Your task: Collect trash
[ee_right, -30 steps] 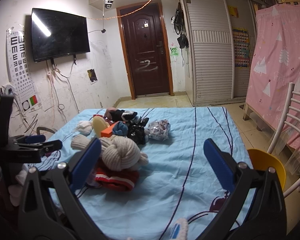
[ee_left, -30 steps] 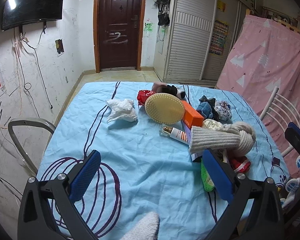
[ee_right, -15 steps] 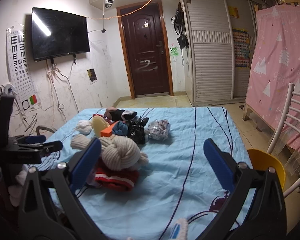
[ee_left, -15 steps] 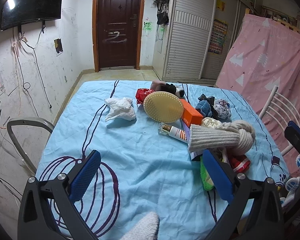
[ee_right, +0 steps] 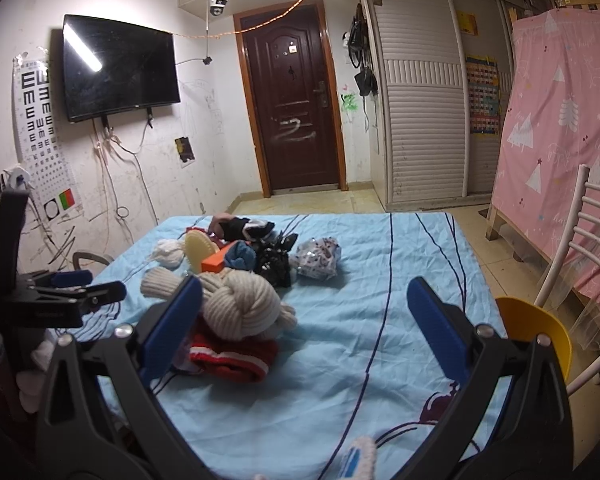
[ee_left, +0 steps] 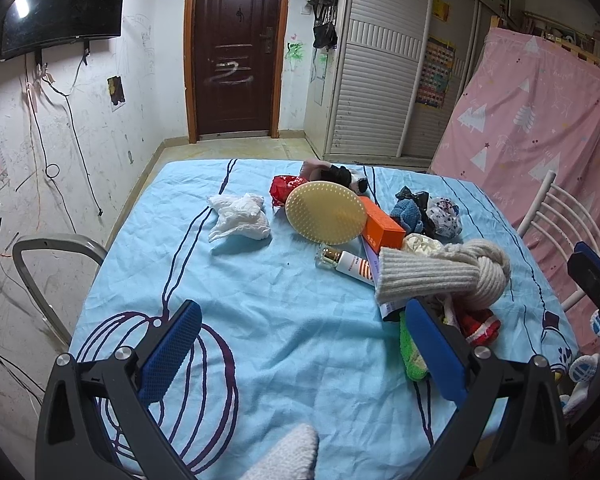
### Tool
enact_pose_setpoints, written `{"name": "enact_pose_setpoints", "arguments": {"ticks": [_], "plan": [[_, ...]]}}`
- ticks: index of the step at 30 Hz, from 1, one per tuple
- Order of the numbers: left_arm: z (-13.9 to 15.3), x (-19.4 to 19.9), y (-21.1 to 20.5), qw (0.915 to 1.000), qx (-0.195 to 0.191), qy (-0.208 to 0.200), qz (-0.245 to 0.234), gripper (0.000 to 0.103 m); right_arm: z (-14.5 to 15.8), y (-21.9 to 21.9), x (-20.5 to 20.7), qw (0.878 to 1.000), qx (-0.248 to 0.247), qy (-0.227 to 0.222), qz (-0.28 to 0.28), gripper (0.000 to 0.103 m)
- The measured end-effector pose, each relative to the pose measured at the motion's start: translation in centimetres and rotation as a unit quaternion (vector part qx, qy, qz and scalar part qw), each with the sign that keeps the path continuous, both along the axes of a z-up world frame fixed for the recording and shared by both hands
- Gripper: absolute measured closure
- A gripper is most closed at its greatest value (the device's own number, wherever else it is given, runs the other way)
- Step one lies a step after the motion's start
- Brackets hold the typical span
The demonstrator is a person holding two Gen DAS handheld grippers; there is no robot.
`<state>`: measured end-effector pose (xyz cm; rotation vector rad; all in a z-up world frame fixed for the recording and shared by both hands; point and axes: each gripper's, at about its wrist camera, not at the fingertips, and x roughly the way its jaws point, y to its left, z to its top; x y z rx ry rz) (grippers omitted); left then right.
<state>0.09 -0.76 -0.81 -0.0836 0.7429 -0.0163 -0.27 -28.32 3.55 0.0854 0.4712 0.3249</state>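
A crumpled white tissue lies on the blue tablecloth, left of a pile of items. It also shows in the right wrist view. A red crinkled wrapper sits behind a yellow round brush. A crumpled patterned bag lies at the pile's right side. My left gripper is open and empty over the table's near edge. My right gripper is open and empty, beside a knotted cream scarf.
The pile holds an orange box, a small tube bottle, the cream scarf, a red-white knit and dark cloths. A grey chair stands left. A white chair with a yellow seat stands right.
The left wrist view has crept slightly forward toward the table. The right gripper has not visibly moved. Both stay open.
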Motion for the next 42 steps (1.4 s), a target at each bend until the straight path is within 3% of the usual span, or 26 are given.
{"name": "enact_pose_setpoints", "arguments": {"ticks": [11, 19, 32, 34, 36, 38, 42], "plan": [[-0.4, 0.7, -0.3, 0.9999, -0.004, 0.009, -0.005, 0.01, -0.8, 0.5, 0.7, 1.0, 0.003, 0.009, 0.012, 0.005], [-0.3, 3.2, -1.0, 0.9957, -0.07, 0.03, -0.053, 0.01, -2.1, 1.0, 2.4, 0.998, 0.009, 0.036, 0.047, 0.005], [-0.8, 6.2, -3.5, 0.9926, -0.077, 0.049, -0.08, 0.01, -2.8, 3.7, 4.9, 0.99, 0.004, 0.074, 0.117, 0.005], [-0.8, 6.4, -3.4, 0.9925, -0.078, 0.051, -0.079, 0.01, -3.0, 4.0, 5.2, 0.989, 0.002, 0.081, 0.124, 0.009], [-0.9, 6.5, -3.2, 0.9924, -0.079, 0.053, -0.078, 0.01, -3.3, 4.4, 5.5, 0.988, -0.002, 0.092, 0.127, 0.038], [-1.0, 6.6, -3.0, 0.9922, -0.079, 0.055, -0.078, 0.01, -3.7, 4.6, 6.0, 0.985, 0.002, 0.111, 0.134, 0.052], [-1.1, 6.5, -3.1, 0.9915, -0.079, 0.057, -0.086, 0.01, -3.7, 4.2, 6.3, 0.984, 0.017, 0.115, 0.132, 0.055]]}}
